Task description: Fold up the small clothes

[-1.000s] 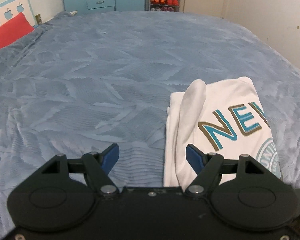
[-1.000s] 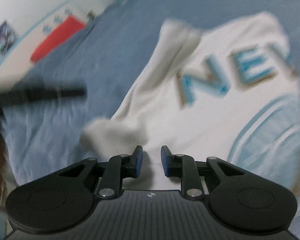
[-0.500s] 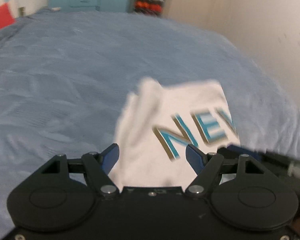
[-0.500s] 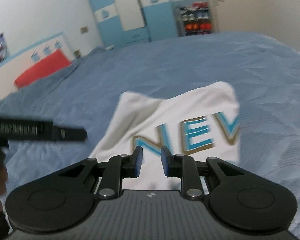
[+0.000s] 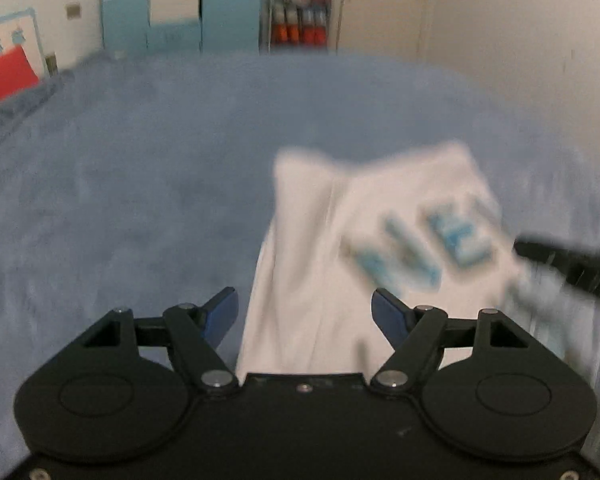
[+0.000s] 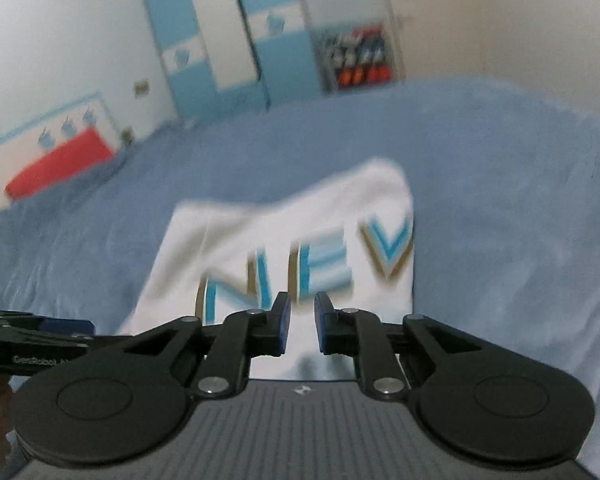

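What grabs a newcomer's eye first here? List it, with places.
The white shirt with blue lettering lies partly folded on the blue bedspread, just ahead of both grippers. The left gripper gapes wide; the right gripper shows a narrow gap. A red pillow sits far left, by the wall.

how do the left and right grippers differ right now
The left gripper has its jaws spread wide, with the white shirt showing in the broad gap; the right gripper has its jaws drawn close, leaving only a narrow slit. The left one's body top is smooth black, while the right one's is ribbed grey. Both have blue pads and black linkages, point at the shirt on the blue bedspread, and grip nothing.
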Motion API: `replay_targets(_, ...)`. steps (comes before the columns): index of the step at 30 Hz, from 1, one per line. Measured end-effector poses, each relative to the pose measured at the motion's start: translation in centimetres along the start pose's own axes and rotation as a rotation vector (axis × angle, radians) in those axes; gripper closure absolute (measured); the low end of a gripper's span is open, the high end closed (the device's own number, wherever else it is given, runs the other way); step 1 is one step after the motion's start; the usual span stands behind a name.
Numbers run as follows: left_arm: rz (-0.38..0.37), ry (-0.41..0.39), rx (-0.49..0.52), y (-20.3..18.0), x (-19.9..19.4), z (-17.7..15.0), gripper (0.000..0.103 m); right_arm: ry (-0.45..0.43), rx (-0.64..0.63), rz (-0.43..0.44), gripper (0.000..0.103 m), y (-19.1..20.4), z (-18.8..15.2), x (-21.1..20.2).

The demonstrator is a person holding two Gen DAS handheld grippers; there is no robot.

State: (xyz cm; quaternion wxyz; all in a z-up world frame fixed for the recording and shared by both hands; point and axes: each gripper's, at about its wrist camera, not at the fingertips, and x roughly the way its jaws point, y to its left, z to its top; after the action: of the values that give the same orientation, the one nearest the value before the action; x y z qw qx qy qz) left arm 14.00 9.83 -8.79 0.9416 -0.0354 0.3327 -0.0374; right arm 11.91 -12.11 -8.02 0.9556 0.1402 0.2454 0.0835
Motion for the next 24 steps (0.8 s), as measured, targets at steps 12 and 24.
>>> replay_targets(12,-0.026,0.026,-0.233,3.2,9.3,-2.2,0.024,0.000,0.082,-0.075,0.084,-4.0,-3.0,5.3)
replay_targets(24,0.074,0.018,-0.071,0.8,18.2,1.6,0.022,0.052,0.124,-0.154,0.081,-4.8,0.2,13.4)
